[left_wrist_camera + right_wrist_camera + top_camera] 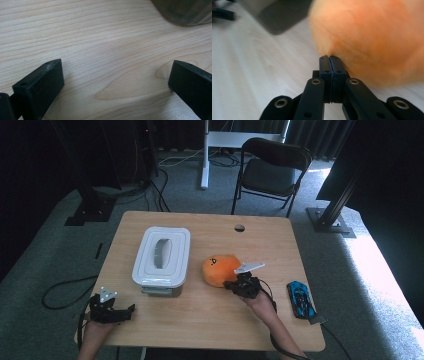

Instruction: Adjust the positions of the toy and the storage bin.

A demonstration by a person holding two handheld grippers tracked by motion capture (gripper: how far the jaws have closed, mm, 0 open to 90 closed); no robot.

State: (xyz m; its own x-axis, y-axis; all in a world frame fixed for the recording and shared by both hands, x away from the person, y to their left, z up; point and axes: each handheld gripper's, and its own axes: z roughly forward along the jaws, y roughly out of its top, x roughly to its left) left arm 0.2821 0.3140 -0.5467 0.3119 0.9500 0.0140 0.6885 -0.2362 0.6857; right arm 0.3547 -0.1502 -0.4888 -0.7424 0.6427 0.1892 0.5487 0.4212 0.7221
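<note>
My left gripper [115, 85] hangs just over the pale wooden table [100, 37], its two black jaws standing wide apart with bare wood grain between them. At the far right, a rounded corner of a greyish container [186, 11] edges in.

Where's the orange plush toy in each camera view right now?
High view: orange plush toy right of centre on the table, beside the white lidded box.
Left gripper view: not in it.
Right gripper view: upper right, its fur pinched in the right tongs.
Shared landmark: the box, a blurred grey shape at upper left.
</note>
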